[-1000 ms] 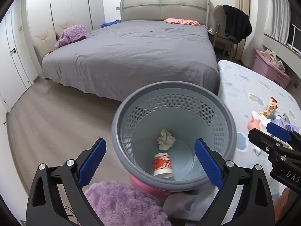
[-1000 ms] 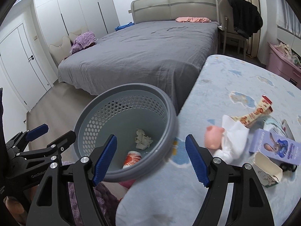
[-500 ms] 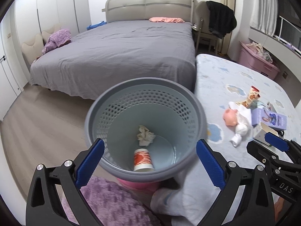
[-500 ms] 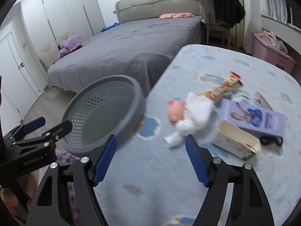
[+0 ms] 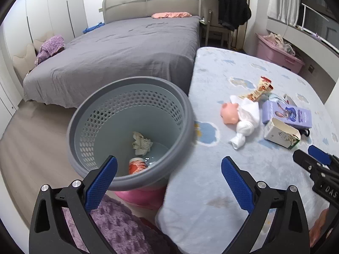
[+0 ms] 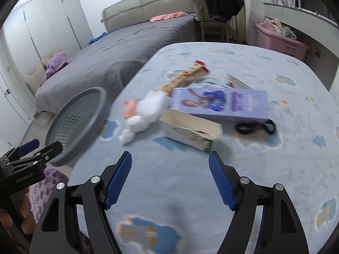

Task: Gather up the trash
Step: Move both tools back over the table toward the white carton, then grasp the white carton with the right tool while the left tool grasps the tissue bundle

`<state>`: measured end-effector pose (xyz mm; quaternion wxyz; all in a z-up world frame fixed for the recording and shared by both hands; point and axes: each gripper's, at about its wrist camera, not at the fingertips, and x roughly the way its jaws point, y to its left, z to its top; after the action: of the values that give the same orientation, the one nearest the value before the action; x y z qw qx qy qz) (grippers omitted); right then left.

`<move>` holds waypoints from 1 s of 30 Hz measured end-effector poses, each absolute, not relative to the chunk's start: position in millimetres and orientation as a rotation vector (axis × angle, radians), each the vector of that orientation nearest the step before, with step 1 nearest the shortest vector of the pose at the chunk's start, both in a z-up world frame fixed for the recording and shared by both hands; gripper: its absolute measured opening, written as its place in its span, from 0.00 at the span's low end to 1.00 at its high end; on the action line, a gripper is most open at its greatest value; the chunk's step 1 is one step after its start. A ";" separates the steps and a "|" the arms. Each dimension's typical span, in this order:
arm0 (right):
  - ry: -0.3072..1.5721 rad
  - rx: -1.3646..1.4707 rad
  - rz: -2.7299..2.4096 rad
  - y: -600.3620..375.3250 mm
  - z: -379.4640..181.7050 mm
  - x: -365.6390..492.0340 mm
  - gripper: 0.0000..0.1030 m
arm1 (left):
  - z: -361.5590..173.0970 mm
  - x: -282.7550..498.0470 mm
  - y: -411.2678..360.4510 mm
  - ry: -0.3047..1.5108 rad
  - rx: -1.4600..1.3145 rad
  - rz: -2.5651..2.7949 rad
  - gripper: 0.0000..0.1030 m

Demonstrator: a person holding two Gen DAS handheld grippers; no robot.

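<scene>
Both grippers have swung right from the grey bin (image 5: 131, 127) toward the pale blue mat (image 6: 275, 165). Left gripper (image 5: 169, 182) and right gripper (image 6: 170, 182) hang spread and empty. An open carton (image 6: 190, 130), apparently trash, lies blurred just ahead of the right jaws, beside a purple box (image 6: 220, 104).

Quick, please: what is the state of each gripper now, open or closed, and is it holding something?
Left gripper: open, holding nothing.
Right gripper: open, holding nothing.
</scene>
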<state>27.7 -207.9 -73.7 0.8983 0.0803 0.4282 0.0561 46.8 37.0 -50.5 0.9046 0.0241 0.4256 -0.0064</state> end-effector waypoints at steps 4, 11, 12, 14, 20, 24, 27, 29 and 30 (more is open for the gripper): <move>0.890 0.164 0.105 -228.3 -79.3 31.6 0.70 | -52.6 45.7 25.3 0.885 0.065 -0.018 0.94; 0.913 0.141 0.136 -245.5 -87.5 54.5 0.70 | -57.3 47.5 7.3 0.898 0.096 -0.025 0.94; 0.919 0.132 0.142 -245.5 -89.1 57.6 0.70 | -58.0 48.0 5.8 0.900 0.100 -0.024 0.94; 0.934 0.111 0.161 -243.9 -92.7 66.2 0.70 | -59.1 48.8 3.7 0.904 0.107 -0.023 0.94; 0.972 0.074 0.221 -235.0 -102.2 85.5 0.70 | -61.8 50.4 -0.1 0.911 0.112 -0.016 0.94; 0.994 0.039 0.253 -226.1 -108.0 95.4 0.70 | -63.1 51.3 -3.0 0.916 0.116 -0.016 0.94; 1.000 0.016 0.263 -220.3 -111.0 101.3 0.70 | -63.4 50.7 -4.5 0.916 0.122 -0.018 0.94; 1.004 0.008 0.274 -216.5 -113.3 104.7 0.70 | -63.1 50.4 -5.2 0.915 0.125 -0.019 0.94; 1.005 0.003 0.279 -214.8 -113.9 105.6 0.70 | -63.2 50.1 -5.3 0.915 0.125 -0.018 0.94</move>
<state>105.6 -214.8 -113.9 0.8672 0.0015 0.4798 0.1332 50.1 -5.3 -63.2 0.8953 0.0604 0.4413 -0.0087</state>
